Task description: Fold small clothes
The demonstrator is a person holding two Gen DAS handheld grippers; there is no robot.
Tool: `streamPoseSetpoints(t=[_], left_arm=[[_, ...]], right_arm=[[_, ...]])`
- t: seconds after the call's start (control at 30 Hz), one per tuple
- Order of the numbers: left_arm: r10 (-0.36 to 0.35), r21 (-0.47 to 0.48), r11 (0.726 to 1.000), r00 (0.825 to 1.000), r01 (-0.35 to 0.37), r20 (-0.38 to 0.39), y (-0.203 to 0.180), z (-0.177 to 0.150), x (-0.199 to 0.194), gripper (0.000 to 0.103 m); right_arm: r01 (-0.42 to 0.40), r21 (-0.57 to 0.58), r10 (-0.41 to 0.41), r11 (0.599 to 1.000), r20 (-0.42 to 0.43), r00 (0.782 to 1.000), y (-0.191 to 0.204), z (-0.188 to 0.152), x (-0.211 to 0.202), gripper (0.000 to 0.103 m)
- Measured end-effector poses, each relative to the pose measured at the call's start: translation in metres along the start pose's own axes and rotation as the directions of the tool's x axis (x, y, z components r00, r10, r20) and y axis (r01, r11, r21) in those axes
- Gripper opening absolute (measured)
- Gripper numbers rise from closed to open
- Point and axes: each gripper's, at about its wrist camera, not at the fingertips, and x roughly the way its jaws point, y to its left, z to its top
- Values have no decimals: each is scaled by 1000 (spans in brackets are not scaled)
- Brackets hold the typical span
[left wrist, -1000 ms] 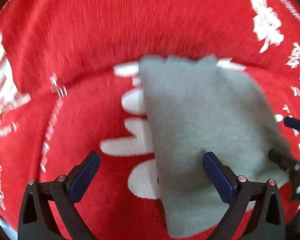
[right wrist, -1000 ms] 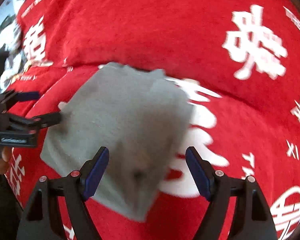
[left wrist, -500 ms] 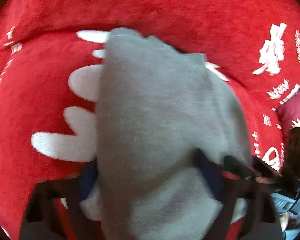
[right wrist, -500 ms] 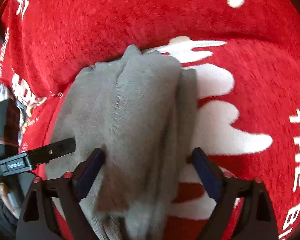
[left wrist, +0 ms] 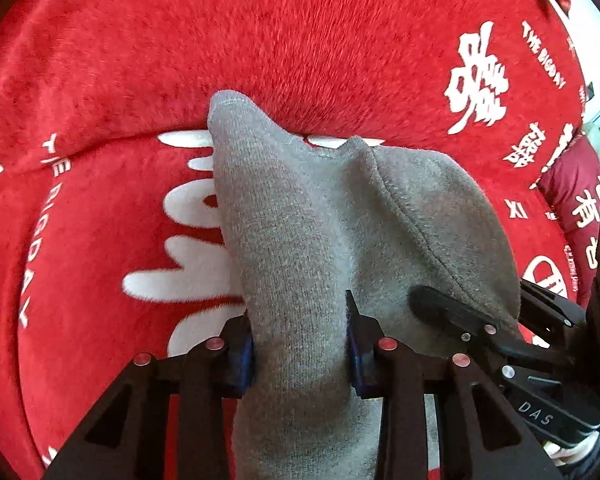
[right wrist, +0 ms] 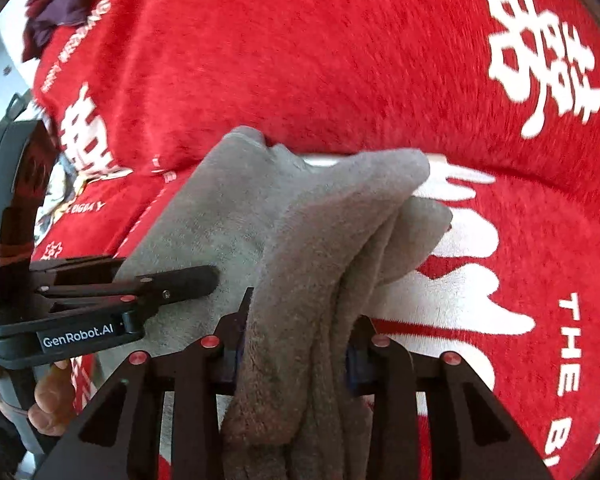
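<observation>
Cloth filled both wrist views: 1 small grey garment (left wrist: 300,248), knit on one face and fleecy on the other, lay on a red plush blanket (left wrist: 284,52) printed with white lettering. The left gripper (left wrist: 300,354) had just been closing, and its jaws now stood narrowed with a thick bunched ridge of the garment pressed between the blue pads; fabric ran forward from the jaws to a hemmed corner and spilled back under them toward the camera. The right gripper (right wrist: 296,344) had likewise just been closing, and its jaws pinched a stack of about 3 folds of the same garment (right wrist: 324,232), with the loose ends flopping ahead and to the right of the jaws. Each gripper showed in the other's view, close alongside, with a person's hand (right wrist: 48,404) on the left one's handle.

The garment looked light, soft and quite limp: it sagged off both sets of jaws and kept no shape of its own. The fuzzy surface should give good friction, so slipping seemed unlikely, and nothing about it appeared fragile. Its thickness meant bunched layers could hide an edge, so holds were best taken at a hem or corner, 1 per gripper, well apart, to keep the cloth taut and the fold line straight
</observation>
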Motion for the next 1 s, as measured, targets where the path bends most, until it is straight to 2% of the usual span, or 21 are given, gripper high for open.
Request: streamPoseSetpoints(t=[0.17, 0.4, 0.47, 0.6, 0.63, 0.67, 0.7, 0.73, 0.77, 0.8, 0.87, 1.0], left_arm=[[-10, 5, 1000, 999, 10, 34, 11, -33, -53, 37], [16, 14, 1000, 997, -17, 71, 18, -87, -94, 37], [22, 18, 1000, 998, -23, 61, 26, -104, -96, 37], [46, 20, 999, 999, -47, 18, 40, -136, -70, 38], [50, 7, 999, 999, -50, -7, 45, -142, -61, 39], [61, -3, 998, 998, -61, -29, 52, -148, -53, 49], [64, -23, 998, 998, -65, -18, 59, -156, -49, 62], [62, -38, 997, 998, -61, 7, 64, -160, -52, 64], [57, -54, 997, 998, -56, 20, 69, -164, -56, 68], [59, -63, 996, 998, -57, 19, 72, -166, -60, 75], [82, -85, 993, 996, -79, 23, 79, -168, -69, 80], [132, -124, 985, 989, -123, 68, 87, -167, -93, 80]], right_arm=[[-23, -46, 25, 999, 38, 999, 31, -17, -40, 38], [-9, -134, 19, 991, 75, 997, 84, -56, -76, 38], [-9, -144, 19, 990, 73, 997, 94, -73, -77, 38], [22, -162, -14, 987, 51, 999, 103, -110, -58, 38], [25, -154, -21, 988, 34, 999, 101, -120, -49, 38], [31, -139, -32, 990, 0, 999, 98, -129, -36, 38], [51, -128, -55, 990, -25, 998, 95, -136, -27, 42], [63, -121, -69, 991, -46, 997, 92, -143, -21, 46], [48, -93, -53, 995, -57, 997, 86, -146, -21, 57], [29, -58, -32, 998, -58, 998, 79, -145, -24, 62], [22, 1, -22, 1000, -84, 996, 64, -141, -33, 66], [55, 53, -52, 997, -55, 997, 46, -135, -59, 70]])
